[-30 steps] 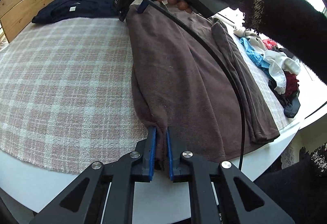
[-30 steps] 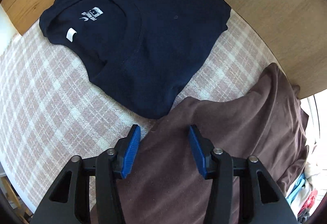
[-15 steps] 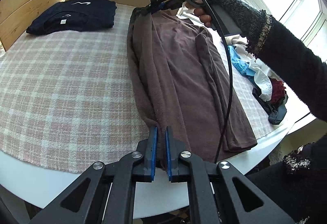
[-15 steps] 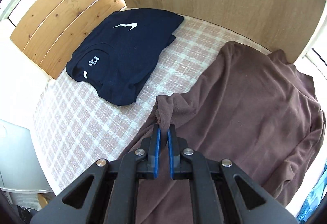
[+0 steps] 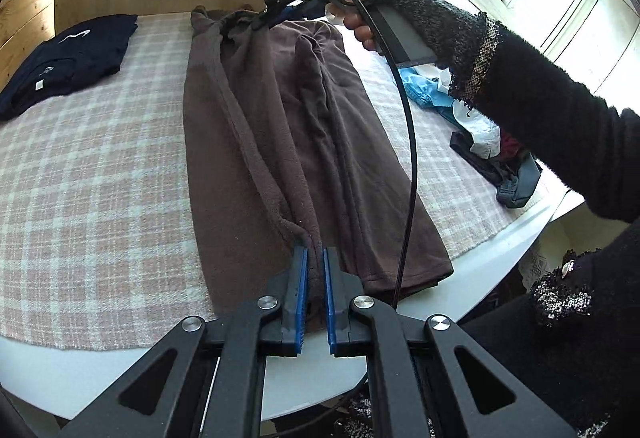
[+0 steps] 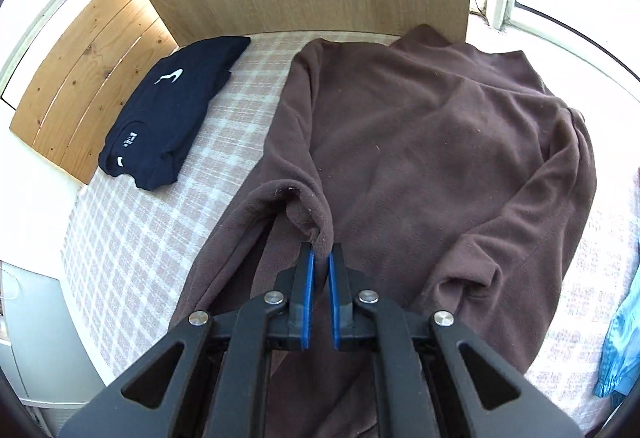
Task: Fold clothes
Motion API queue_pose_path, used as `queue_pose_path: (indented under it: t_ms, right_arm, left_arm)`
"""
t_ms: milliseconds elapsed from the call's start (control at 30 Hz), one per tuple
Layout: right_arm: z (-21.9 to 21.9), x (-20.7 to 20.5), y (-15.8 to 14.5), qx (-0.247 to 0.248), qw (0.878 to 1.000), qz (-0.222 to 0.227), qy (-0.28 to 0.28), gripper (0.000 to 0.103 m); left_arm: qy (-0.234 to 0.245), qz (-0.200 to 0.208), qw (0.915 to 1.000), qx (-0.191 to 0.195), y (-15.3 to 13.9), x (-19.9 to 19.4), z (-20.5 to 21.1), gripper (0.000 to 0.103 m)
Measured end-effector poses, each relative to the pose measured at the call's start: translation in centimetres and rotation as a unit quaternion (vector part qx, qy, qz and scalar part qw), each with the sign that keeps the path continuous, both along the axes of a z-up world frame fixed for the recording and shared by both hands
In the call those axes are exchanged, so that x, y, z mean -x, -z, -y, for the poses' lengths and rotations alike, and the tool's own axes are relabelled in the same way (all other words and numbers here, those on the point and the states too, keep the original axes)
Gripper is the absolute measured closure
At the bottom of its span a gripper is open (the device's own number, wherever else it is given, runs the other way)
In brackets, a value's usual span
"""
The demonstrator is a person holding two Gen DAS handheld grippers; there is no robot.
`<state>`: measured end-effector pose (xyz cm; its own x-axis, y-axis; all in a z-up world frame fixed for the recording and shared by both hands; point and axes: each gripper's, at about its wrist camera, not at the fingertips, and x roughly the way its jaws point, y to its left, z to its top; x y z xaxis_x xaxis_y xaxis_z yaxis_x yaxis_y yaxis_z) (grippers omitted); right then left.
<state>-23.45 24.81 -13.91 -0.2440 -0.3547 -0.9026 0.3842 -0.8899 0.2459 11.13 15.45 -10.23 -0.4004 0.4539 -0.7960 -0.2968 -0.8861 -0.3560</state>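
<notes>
While the left wrist view shows the right hand (image 5: 360, 26) w/ its right gripper (image 5: 260, 23) pinching the far edge of the brown fleece pullover (image 5: 280, 142), only the right wrist view shows the collar & a sleeve folded across. Left gripper (image 5: 315, 258) is clenched on the near hem. Fleece is soft, matte, lying lengthwise on the pink plaid woven cloth (image 5: 92, 174); navy folded tee (image 6: 168, 110) beside it, crumpled laundry pile (image 5: 492, 146) at the table edge.

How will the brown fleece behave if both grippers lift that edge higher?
Probably floppy: the brown fleece already sags and folds between the right gripper and left gripper. Its fuzzy nap likely resists slipping. It looks thick, so likely drags on the checked cloth.
</notes>
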Motion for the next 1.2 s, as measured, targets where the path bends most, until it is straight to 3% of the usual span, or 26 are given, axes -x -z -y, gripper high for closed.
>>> queue_pose_path:
  t_ms: [300, 500, 633, 800, 1000, 1133, 1167, 1200]
  right_arm:
    - [-2.3, -0.3, 2.7, -0.031, 0.999, 0.010, 0.001, 0.096]
    - [-2.5, 0.1, 3.7, -0.032, 0.999, 0.023, -0.008, 0.096]
    - [-3.3, 0.2, 3.1, -0.010, 1.000, 0.025, 0.001, 0.096]
    - [-4.0, -0.4, 2.3, 0.005, 1.000, 0.003, 0.016, 0.096]
    - [-3.2, -0.5, 3.6, -0.027, 1.000, 0.008, -0.012, 0.095]
    - [-4.2, -1.1, 0.8, -0.015, 0.999, 0.018, -0.033, 0.084]
    - [-4.8, -2.0, -0.3, -0.012, 0.999, 0.009, -0.040, 0.082]
    - [-5.6, -3.1, -1.5, -0.010, 0.999, -0.005, -0.044, 0.074]
  left_arm:
    - [0.043, 0.042, 0.9978, 0.028, 3.1, -0.1, -4.0, 0.099]
    - [0.017, 0.054, 0.9984, -0.002, 1.3, -0.7, -0.9, 0.096]
    - [-0.001, 0.039, 0.9990, 0.021, -0.7, -2.0, 1.6, 0.093]
    - [-0.003, 0.050, 0.9978, 0.042, 0.6, -1.7, 1.8, 0.093]
    - [0.024, 0.036, 0.9990, 0.003, 2.3, 0.8, -1.1, 0.093]
    - [0.075, 0.058, 0.9954, 0.013, 4.9, 1.7, -4.0, 0.092]
    - [0.082, 0.056, 0.9950, 0.014, 4.9, 1.5, -4.3, 0.090]
    - [0.088, 0.054, 0.9945, 0.013, 4.6, 1.3, -4.5, 0.080]
